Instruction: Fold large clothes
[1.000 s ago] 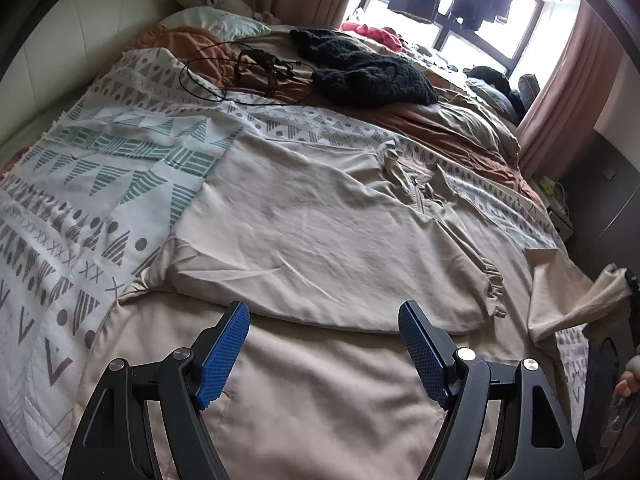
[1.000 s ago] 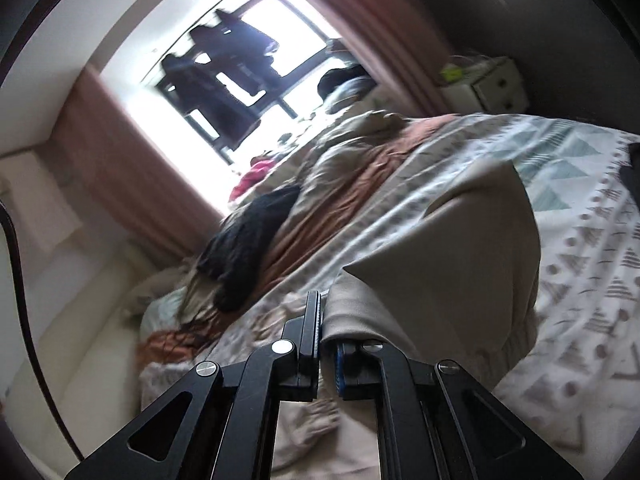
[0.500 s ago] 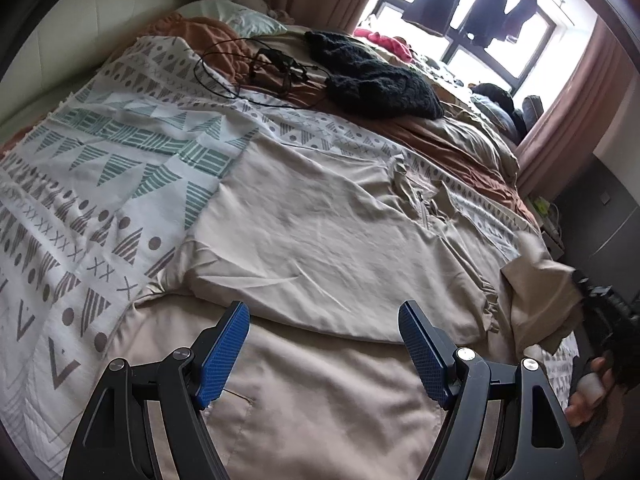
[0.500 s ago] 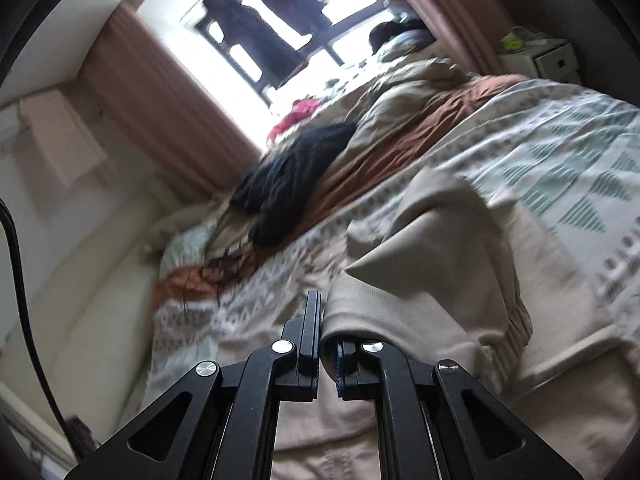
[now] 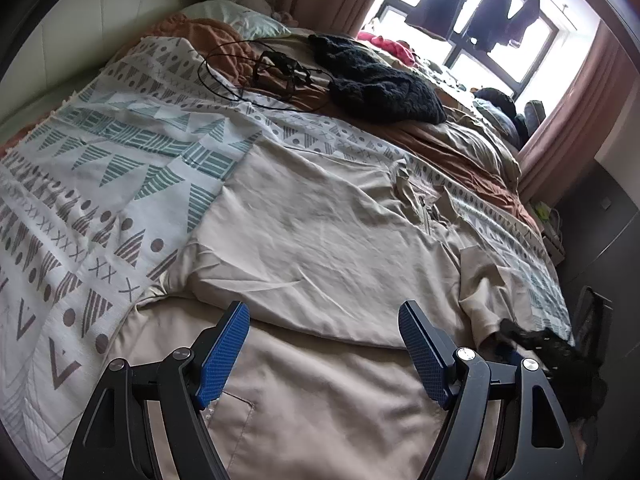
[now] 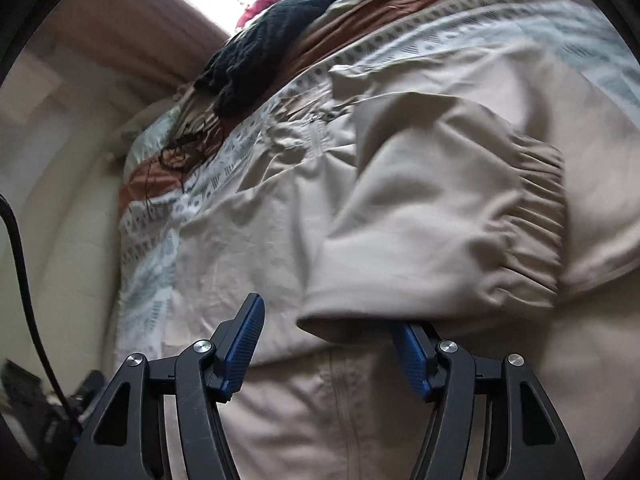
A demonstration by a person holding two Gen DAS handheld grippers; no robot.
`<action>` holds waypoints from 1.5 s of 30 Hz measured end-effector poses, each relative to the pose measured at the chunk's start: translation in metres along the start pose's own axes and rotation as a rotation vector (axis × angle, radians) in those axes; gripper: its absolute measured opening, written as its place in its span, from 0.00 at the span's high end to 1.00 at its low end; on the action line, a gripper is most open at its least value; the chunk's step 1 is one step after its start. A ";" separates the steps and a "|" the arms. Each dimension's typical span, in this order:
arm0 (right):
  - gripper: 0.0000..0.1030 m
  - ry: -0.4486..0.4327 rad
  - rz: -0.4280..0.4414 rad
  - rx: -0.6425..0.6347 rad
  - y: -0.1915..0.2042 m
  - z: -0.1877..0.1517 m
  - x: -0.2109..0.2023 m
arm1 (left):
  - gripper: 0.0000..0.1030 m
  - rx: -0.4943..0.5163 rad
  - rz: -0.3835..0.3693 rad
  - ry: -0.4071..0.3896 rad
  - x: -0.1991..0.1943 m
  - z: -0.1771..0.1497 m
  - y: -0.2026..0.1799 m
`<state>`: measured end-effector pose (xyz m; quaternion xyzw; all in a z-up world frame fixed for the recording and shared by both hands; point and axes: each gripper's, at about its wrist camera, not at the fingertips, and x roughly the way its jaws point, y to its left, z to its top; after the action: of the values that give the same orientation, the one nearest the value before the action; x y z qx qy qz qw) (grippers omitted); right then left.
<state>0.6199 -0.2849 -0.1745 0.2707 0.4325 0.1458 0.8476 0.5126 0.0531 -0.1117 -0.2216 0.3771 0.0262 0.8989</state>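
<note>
A large beige jacket (image 5: 320, 240) lies spread on the bed, its left side folded over the body. My left gripper (image 5: 324, 344) is open and empty, hovering just above the jacket's near part. My right gripper (image 6: 328, 344) is open over the jacket's front zipper; the sleeve with an elastic cuff (image 6: 440, 216) lies just ahead of it, folded onto the body and draped over the right fingertip. The sleeve (image 5: 488, 288) and the right gripper also show at the right of the left wrist view.
A patterned white, teal and grey bedspread (image 5: 100, 168) covers the bed. A black knitted garment (image 5: 376, 84) and black cables (image 5: 256, 72) lie farther back on brown bedding. A window with hanging clothes (image 5: 480, 28) is beyond. A dark cabinet (image 5: 600, 240) stands right.
My right gripper carried the sleeve leftward over the jacket body, lowered it and opened, letting the sleeve go. My left gripper stayed open and shifted slightly.
</note>
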 end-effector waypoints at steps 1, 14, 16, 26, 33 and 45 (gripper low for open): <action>0.37 -0.018 -0.007 0.024 -0.009 0.002 -0.010 | 0.24 0.003 0.001 0.001 0.000 0.000 -0.001; 0.36 -0.053 -0.021 0.298 -0.097 0.022 -0.016 | 0.24 0.028 0.020 0.012 0.007 -0.003 -0.007; 0.36 -0.054 -0.029 0.312 -0.104 0.021 -0.010 | 0.24 0.024 0.021 0.014 0.008 -0.003 -0.005; 0.92 -0.209 0.015 0.137 -0.057 0.031 -0.043 | 0.24 0.009 0.016 0.013 0.005 0.000 0.002; 0.93 -0.257 0.057 -0.034 0.023 0.028 -0.058 | 0.24 -0.006 0.006 0.015 0.002 0.003 0.008; 0.82 -0.123 0.059 -0.164 0.104 -0.009 0.006 | 0.24 -0.025 0.001 0.012 -0.005 0.012 0.029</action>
<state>0.6145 -0.1947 -0.1222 0.2213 0.3583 0.1886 0.8872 0.5110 0.0851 -0.1123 -0.2327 0.3823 0.0299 0.8938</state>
